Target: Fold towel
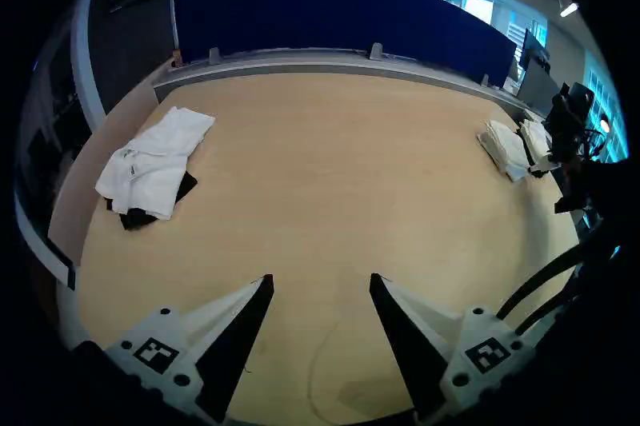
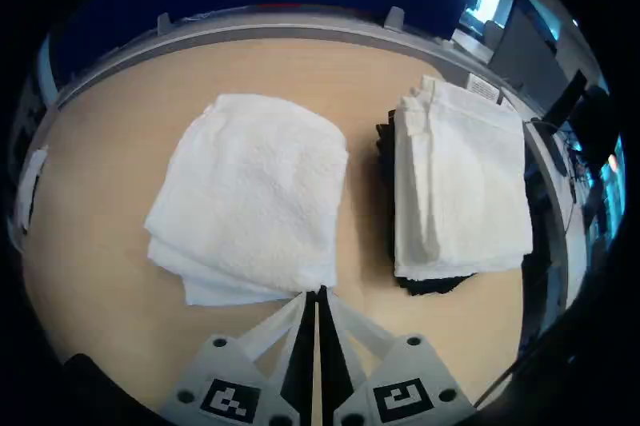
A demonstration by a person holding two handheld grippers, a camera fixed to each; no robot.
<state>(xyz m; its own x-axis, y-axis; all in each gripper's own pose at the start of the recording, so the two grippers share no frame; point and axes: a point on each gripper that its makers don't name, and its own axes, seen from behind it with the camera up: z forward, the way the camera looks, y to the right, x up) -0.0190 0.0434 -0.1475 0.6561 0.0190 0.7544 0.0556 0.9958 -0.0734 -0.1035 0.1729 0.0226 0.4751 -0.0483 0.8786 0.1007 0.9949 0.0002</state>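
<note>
In the right gripper view a folded white towel (image 2: 252, 198) lies flat on the wooden table (image 2: 96, 210). My right gripper (image 2: 318, 294) is shut, with its tips right at the towel's near corner; I see no cloth between the fingers. Beside it on the right sits a stack of folded white towels (image 2: 460, 186) on top of a dark cloth. In the left gripper view my left gripper (image 1: 320, 286) is open over bare table, with nothing between its fingers. A loose heap of white towels (image 1: 152, 166) lies far off at the left, and the folded towels (image 1: 508, 148) lie far right.
A blue partition (image 1: 336, 14) and a grey rail run along the table's far edge. Dark equipment and cables (image 1: 572, 126) stand past the right edge. A wide stretch of table (image 1: 336, 170) lies between the heap and the folded towels.
</note>
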